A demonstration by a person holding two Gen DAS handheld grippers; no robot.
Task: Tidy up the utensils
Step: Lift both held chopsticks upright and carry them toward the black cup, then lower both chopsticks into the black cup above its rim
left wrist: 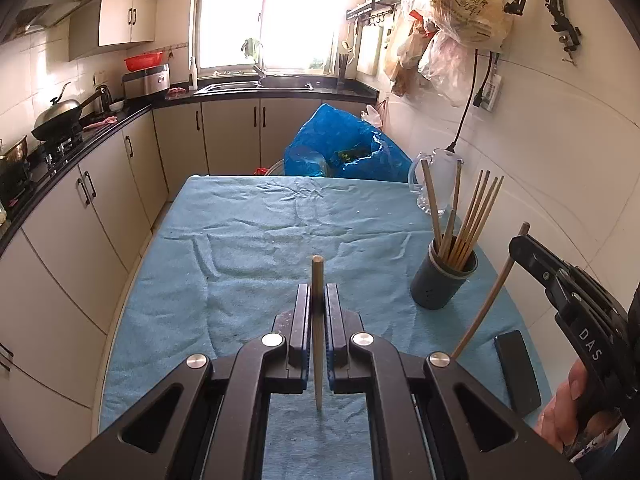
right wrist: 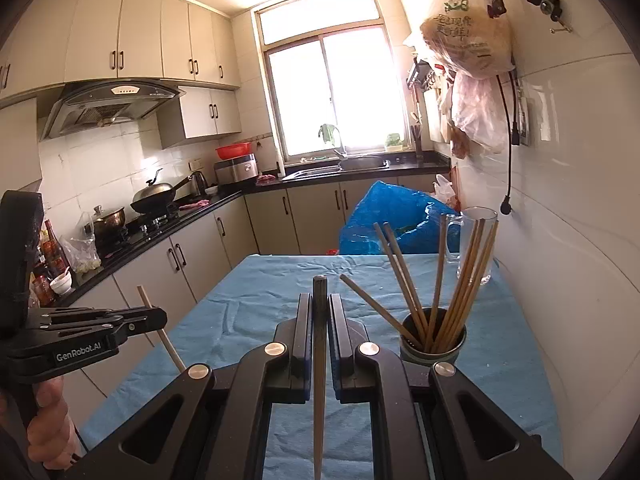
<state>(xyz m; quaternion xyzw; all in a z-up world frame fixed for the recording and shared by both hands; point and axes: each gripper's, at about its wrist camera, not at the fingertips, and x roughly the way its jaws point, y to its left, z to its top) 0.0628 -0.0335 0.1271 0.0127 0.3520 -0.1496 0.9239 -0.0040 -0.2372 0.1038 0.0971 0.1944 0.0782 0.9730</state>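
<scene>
Two claws, one chopstick in each, above the blue table

The left claw (left wrist: 318,300) is closed on a pale chopstick (left wrist: 317,280) and the right claw (right wrist: 320,312) on a darker one (right wrist: 319,344), both near the grey holder (left wrist: 444,280) that already keeps several chopsticks. I judge these sticks light, stiff and a little slippery, so a grip near the thick end is safest. One handle reads "GenRobot.AI", the other "DAS"; the hanging bag's (right wrist: 466,36) print is too small to read
</scene>
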